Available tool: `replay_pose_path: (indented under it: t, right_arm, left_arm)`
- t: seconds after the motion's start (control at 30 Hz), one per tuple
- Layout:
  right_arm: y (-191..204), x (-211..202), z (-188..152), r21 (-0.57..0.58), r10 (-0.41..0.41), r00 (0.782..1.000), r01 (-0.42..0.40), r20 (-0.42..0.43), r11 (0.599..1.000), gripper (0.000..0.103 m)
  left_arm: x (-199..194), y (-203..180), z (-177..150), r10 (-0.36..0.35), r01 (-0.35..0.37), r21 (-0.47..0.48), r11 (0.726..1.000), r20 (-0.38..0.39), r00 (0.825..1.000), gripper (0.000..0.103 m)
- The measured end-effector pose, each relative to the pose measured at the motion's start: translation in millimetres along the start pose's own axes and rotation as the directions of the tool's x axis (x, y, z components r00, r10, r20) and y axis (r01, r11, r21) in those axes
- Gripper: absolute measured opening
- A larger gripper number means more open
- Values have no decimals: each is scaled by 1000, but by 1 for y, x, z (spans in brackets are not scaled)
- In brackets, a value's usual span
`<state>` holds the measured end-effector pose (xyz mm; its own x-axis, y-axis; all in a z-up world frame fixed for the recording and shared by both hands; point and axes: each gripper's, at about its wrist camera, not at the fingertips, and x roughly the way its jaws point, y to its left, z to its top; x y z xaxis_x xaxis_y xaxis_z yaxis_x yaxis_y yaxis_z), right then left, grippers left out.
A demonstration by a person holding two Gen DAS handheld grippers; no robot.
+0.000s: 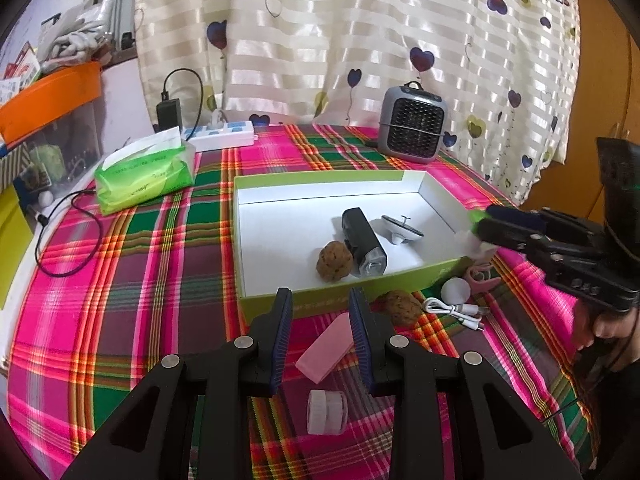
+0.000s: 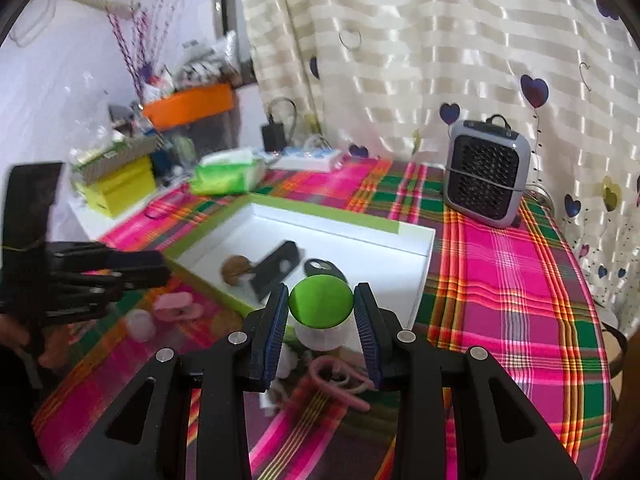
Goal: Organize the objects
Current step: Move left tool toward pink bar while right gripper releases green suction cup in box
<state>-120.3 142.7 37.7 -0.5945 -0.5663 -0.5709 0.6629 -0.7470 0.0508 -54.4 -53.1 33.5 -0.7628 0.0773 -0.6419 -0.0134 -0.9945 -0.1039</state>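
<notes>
A green-sided box (image 1: 280, 304) with a white inside holds a brown walnut-like ball (image 1: 334, 260), a black device (image 1: 362, 242) and a small white spinning top (image 1: 400, 228). My left gripper (image 1: 320, 324) is open above a pink eraser block (image 1: 326, 348); a small clear jar (image 1: 326, 412) lies nearer. My right gripper (image 2: 322, 320) is shut on a green-capped clear bottle (image 2: 321, 300), held over the box's near right corner (image 2: 420, 304); it also shows in the left wrist view (image 1: 480, 224).
On the plaid cloth by the box lie a second brown ball (image 1: 402, 306), a white ball (image 1: 455, 291), a white cable (image 1: 456, 312) and a pink clip (image 1: 482, 276). A grey heater (image 1: 412, 124), a tissue pack (image 1: 146, 172) and a power strip (image 1: 220, 136) stand behind.
</notes>
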Motion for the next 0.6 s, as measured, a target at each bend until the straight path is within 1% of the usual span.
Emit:
replay_pose_path:
  t: [0.17,0.23,0.33,0.43,0.5,0.6]
  right_arm:
    - [-4,12,3,13,-13,1000,13,-15,1000,35]
    - [-8,16,4,29,-39,999,40,-22,999,35]
    - [-13,19,4,47,-29,999,31,-34,998,35]
    - [-12,26,2,40,-17,998,20,-68,999,35]
    - [-11,27,2,36,-9,997,12,-75,999,35]
    - [-12,30,1,44,-16,996,20,-93,999,35]
  left_arm:
    - [1,1,0,10,-10,-3,1000,0,1000,27]
    - [2,2,0,14,-14,-5,1000,-3,1000,27]
    - [2,2,0,14,-15,-3,1000,-4,1000,27]
    - [3,1,-1,15,-15,5,1000,-9,1000,27]
    - [4,1,-2,14,-14,9,1000,-12,1000,27]
    - [4,0,-2,16,-16,9,1000,-14,1000,27]
